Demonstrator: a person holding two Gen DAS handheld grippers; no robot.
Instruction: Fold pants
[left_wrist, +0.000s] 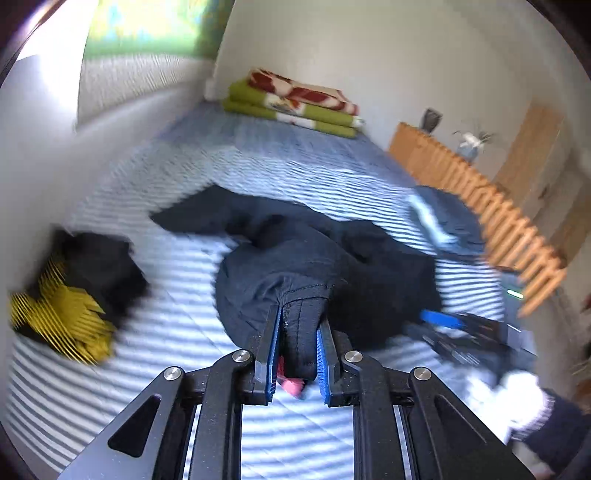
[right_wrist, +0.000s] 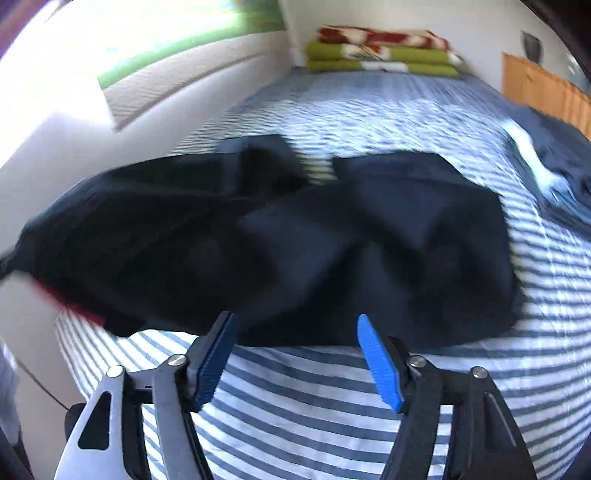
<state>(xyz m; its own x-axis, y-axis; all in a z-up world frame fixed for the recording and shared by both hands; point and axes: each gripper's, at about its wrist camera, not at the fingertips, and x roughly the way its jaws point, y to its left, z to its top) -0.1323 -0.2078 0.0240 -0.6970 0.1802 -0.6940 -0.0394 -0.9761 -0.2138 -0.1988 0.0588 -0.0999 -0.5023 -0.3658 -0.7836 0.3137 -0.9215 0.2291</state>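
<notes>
**Dark pants bunched on a striped bed, one corner pinched and lifted**

Left wrist view: the left gripper (left_wrist: 298, 325) was clenched on a hemmed fold of the dark pants (left_wrist: 332, 258), the cloth pinched between its blue pads (left_wrist: 272, 354) and rising in a peak from the heap. A scrap of pink showed low between the jaws; what it was could not be told. The rest of the garment lay crumpled across the middle of the striped bedsheet (left_wrist: 166, 332), with a black-and-yellow item (left_wrist: 66, 310) apart at the left and another dark garment (left_wrist: 450, 218) towards the wooden rail (left_wrist: 509, 221). Folded blankets (left_wrist: 299, 103) sat at the far end. The right gripper (left_wrist: 443, 321) appeared blurred at the lower right, held by a gloved hand (left_wrist: 517, 398).

Right wrist view: the right gripper (right_wrist: 295, 354) stood released, its jaws wide and empty just short of the near edge of the pants (right_wrist: 295, 240), which sprawled in soft overlapping folds on the sheet (right_wrist: 295, 406).

The fabric looked light, limp and thin, likely to sag and slide wherever unsupported. A seam, hem or waistband corner seemed the surest hold, with the second grip on the matching corner so the cloth could hang flat.
</notes>
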